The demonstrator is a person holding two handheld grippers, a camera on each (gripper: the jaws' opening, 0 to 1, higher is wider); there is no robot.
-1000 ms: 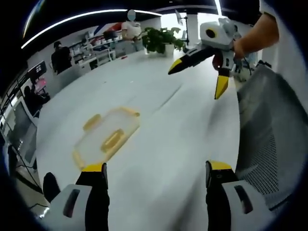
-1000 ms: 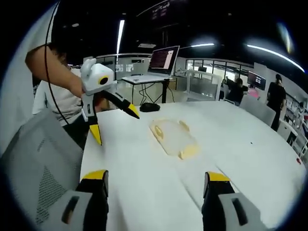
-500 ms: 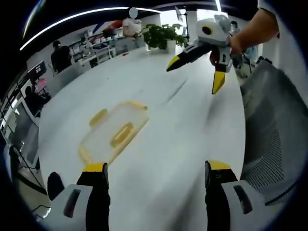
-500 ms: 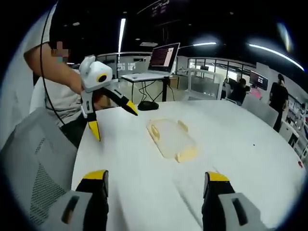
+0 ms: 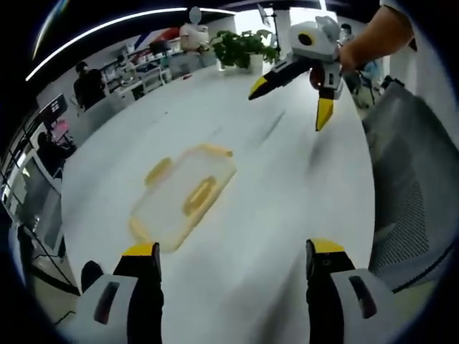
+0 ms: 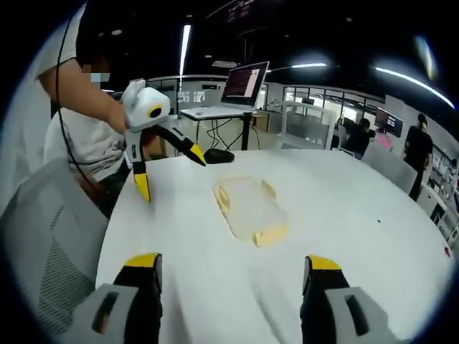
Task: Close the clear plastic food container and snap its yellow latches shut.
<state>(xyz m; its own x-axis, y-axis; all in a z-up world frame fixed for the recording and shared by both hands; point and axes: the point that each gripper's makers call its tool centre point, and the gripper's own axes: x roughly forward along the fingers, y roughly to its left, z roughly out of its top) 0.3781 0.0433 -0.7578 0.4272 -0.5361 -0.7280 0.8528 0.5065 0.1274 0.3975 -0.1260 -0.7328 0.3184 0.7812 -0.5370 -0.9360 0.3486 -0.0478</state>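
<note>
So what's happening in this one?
A person holds a claw in each hand above a white table. The clear container with yellow latches lies flat on it, untouched. Both the left claw and the right claw are open and hold nothing.

- The white table lies open around the clear container on every side; nothing stands near it.
- The left gripper, jaws spread wide, hangs above the table edge nearest the person, well apart from the container.
- The right gripper, jaws also apart, hangs over the table toward its far side, clear of the container.
- A mesh chair crowds the table edge beside the person.
- A potted plant stands at the far edge.
</note>
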